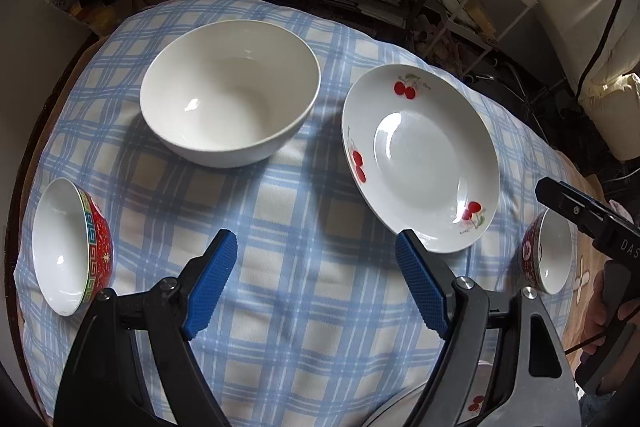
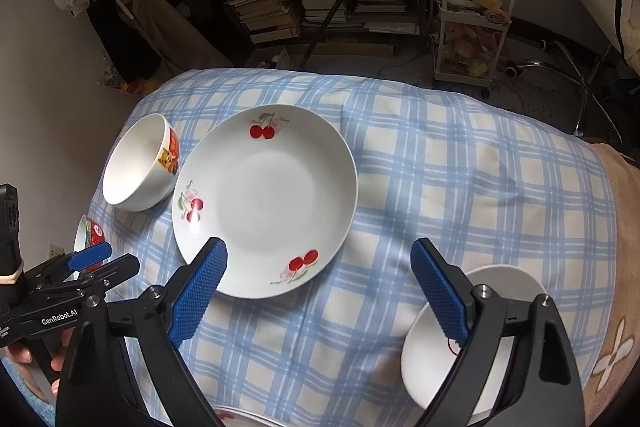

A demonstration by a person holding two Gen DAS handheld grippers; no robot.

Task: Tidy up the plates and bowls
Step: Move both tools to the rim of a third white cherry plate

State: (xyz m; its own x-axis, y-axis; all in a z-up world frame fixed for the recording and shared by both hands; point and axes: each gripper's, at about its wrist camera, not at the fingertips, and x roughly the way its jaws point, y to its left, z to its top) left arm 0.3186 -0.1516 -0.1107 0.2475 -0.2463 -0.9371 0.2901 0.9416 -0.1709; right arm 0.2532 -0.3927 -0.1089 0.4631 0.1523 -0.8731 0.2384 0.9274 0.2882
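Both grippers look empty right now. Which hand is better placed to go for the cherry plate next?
Probably right. In its own view the cherry plate lies just ahead of the open right gripper, its near rim by the left finger. The open left gripper faces bare cloth, with the plate off to its right.

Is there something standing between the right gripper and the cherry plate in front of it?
Nothing visible does. The right gripper is open and empty, and only bare checked cloth lies between its fingertips and the near rim of the cherry plate. The white bowl stands apart, at the plate's far left.
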